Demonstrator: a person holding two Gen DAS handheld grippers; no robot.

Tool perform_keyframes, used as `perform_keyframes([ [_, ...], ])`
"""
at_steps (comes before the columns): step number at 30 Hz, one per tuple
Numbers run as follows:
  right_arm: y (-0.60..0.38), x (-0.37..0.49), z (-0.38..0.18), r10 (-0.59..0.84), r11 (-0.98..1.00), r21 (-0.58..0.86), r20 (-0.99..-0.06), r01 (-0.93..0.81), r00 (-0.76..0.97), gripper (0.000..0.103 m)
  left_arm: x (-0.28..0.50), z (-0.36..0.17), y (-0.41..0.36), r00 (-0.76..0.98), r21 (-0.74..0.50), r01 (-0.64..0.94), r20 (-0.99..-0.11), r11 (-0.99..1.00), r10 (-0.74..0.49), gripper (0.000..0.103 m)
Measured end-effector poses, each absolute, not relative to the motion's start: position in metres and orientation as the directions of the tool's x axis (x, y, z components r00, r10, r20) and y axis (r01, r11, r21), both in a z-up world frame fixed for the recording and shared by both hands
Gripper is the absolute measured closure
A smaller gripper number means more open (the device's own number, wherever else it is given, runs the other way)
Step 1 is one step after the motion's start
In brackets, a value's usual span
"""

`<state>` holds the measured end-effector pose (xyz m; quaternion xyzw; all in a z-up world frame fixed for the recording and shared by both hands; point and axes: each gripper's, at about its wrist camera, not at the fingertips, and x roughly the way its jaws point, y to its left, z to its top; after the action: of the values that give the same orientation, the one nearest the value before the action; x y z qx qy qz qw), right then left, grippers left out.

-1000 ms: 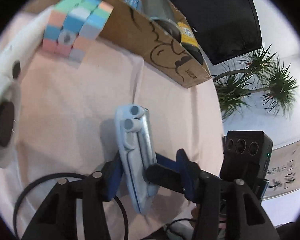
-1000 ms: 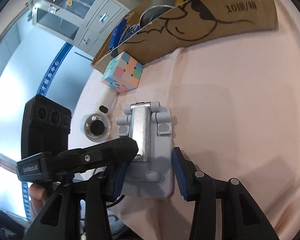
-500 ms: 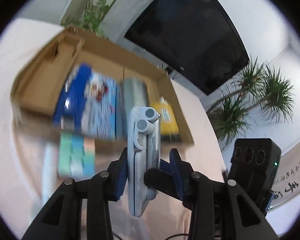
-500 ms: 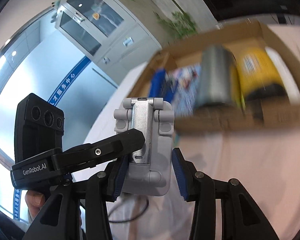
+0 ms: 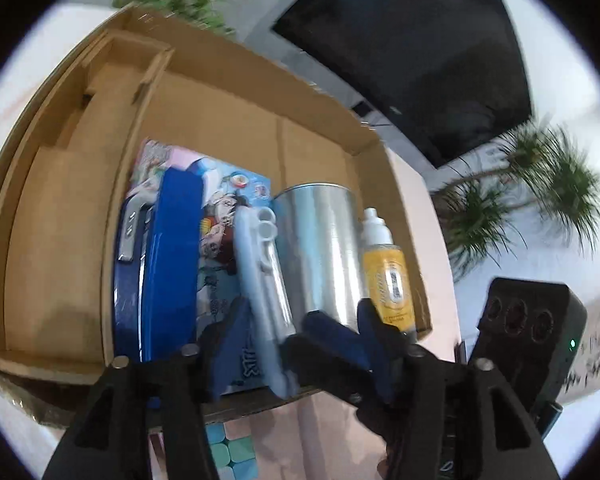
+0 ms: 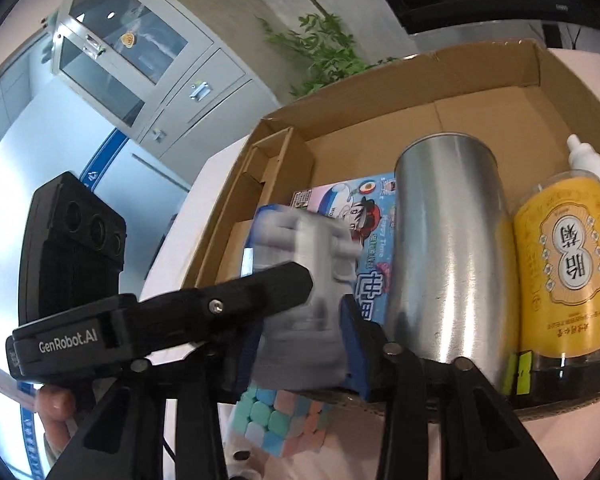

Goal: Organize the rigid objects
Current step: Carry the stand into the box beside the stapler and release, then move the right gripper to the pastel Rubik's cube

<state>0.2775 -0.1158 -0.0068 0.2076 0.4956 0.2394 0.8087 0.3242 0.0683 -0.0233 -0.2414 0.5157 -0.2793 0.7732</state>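
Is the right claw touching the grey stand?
Touching. The right wrist view shows the blue pads of the right claw pressed against both sides of the grey stand.

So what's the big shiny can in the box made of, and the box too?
The can looks like metal with a brushed silver finish: it shines and mirrors the yellow bottle beside it. I can't rule out foil wrap. The box looks like plain brown cardboard, matte, with folded flaps and creased walls.

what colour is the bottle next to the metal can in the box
Yellow, with a white cap: the bottle shows best in the right wrist view.
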Motion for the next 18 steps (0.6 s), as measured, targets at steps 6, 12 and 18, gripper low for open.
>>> perform_keyframes([
  [6,-0.106,0.279,-0.008,0.544,0.837,0.503,-0.728,-0.213,0.417,0.063,0.296,0.008,0.095,0.435,-0.598,0.222,-0.646,0.77,-0.627,0.038],
  [12,-0.09,0.266,0.008,0.482,0.876,0.386,-0.738,-0.29,0.472,0.073,0.237,0.042,0.122,0.644,-0.403,0.143,-0.655,0.904,-0.394,0.038],
  [18,-0.087,0.197,0.019,0.518,0.848,0.318,-0.669,-0.424,0.533,0.0,0.163,0.079,0.142,0.744,-0.377,0.144,-0.568,0.915,-0.351,0.02],
])
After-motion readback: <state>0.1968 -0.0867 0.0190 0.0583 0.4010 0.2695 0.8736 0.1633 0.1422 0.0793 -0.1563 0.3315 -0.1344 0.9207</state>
